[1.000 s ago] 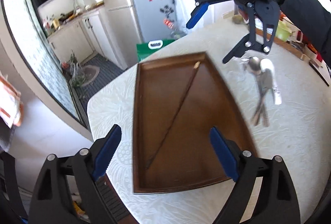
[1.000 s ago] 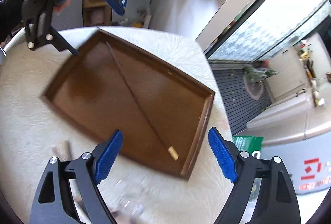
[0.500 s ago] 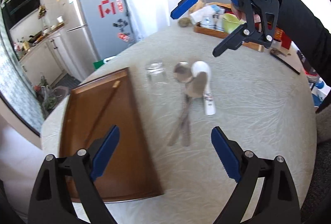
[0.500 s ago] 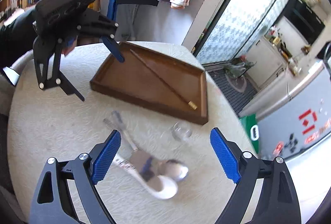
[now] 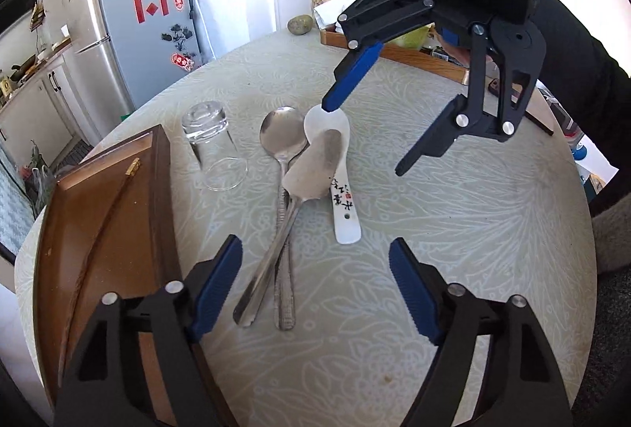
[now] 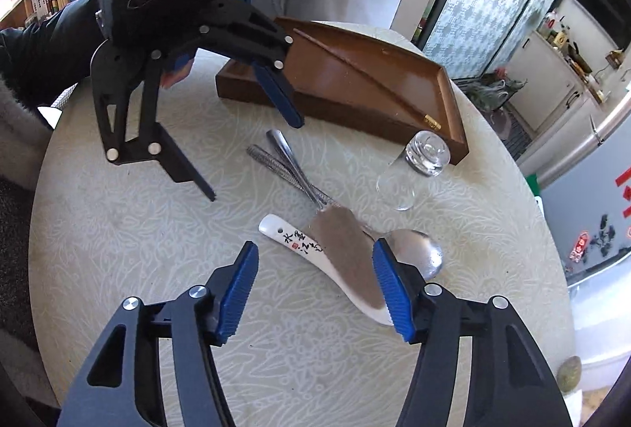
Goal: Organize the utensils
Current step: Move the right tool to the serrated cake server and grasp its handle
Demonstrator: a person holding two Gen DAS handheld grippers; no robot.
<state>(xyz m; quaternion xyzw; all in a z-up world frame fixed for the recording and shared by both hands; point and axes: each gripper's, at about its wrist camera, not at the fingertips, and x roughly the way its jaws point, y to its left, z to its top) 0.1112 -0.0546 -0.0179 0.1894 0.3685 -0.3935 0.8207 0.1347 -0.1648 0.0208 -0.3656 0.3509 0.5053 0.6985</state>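
Kitchen: a grey fridge (image 5: 130, 28) is standing behind a round surface (image 5: 453, 230) that is wearing a pale, leaf-patterned cloth.

Brown wooden tray (image 5: 102, 214): is lying at the surface's edge, carrying one long dark chopstick (image 5: 102, 226). A second ago it was filling both views; now it is sitting off to the side.

Clear glass (image 5: 211, 147): is standing upside down beside the tray.

Utensils: a white ceramic spoon (image 5: 343, 198), a flat metal server (image 5: 311, 166) and a round metal spoon (image 5: 282, 135) are lying overlapped mid-surface.

Left tongs (image 5: 315, 285) and right tongs (image 6: 315, 281): released, jaws having just been narrowing, gripping nothing; the right is hovering over the ceramic spoon.
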